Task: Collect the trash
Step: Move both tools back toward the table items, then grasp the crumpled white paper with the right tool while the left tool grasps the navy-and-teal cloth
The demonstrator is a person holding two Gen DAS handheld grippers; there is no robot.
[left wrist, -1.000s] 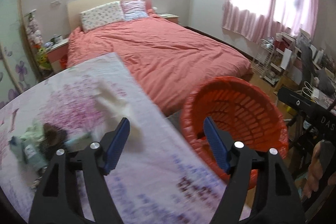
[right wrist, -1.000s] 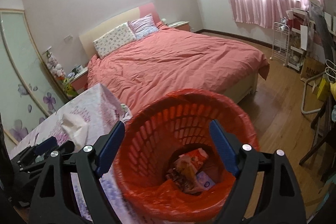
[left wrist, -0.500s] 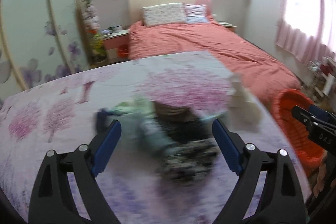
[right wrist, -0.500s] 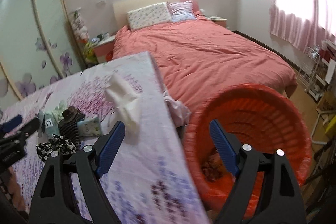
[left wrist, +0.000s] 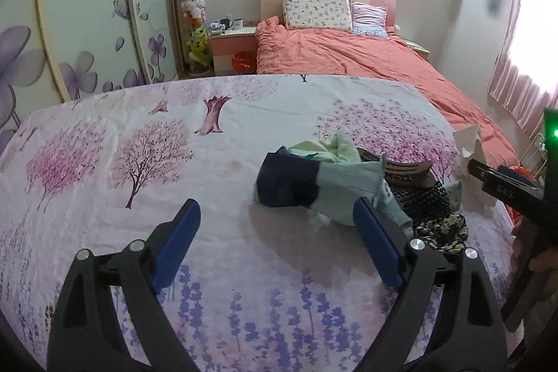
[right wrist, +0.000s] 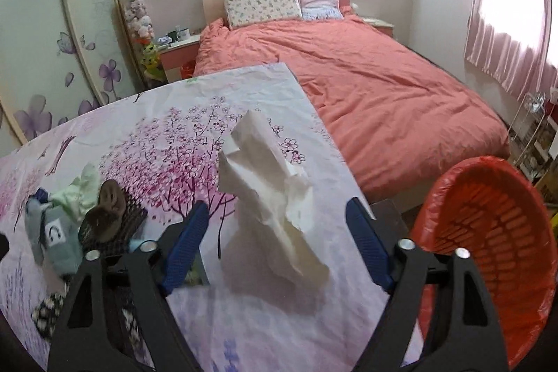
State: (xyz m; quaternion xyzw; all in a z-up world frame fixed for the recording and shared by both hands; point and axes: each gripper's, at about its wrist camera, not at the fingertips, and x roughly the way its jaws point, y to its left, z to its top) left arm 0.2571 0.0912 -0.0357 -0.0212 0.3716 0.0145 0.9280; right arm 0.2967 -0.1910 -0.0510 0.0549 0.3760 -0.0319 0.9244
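A bedroom with a coral-covered bed [right wrist: 376, 82] frames a surface [left wrist: 146, 135] draped in a blossom-print cloth, where the clean-up looks only partly done. Off the surface's right edge stands an orange trash basket [right wrist: 495, 232] with a red liner; its contents cannot be seen here. On the surface remain a heap of mixed items [left wrist: 352, 183], cloth-like and dark patterned, and a crumpled white tissue [right wrist: 268, 197], creased and standing up in loose folds near the right edge. The left gripper [left wrist: 275, 243] hangs spread wide and empty just short of the heap. The right gripper [right wrist: 277, 243] is closing, the tissue between its jaws but not yet pressed.
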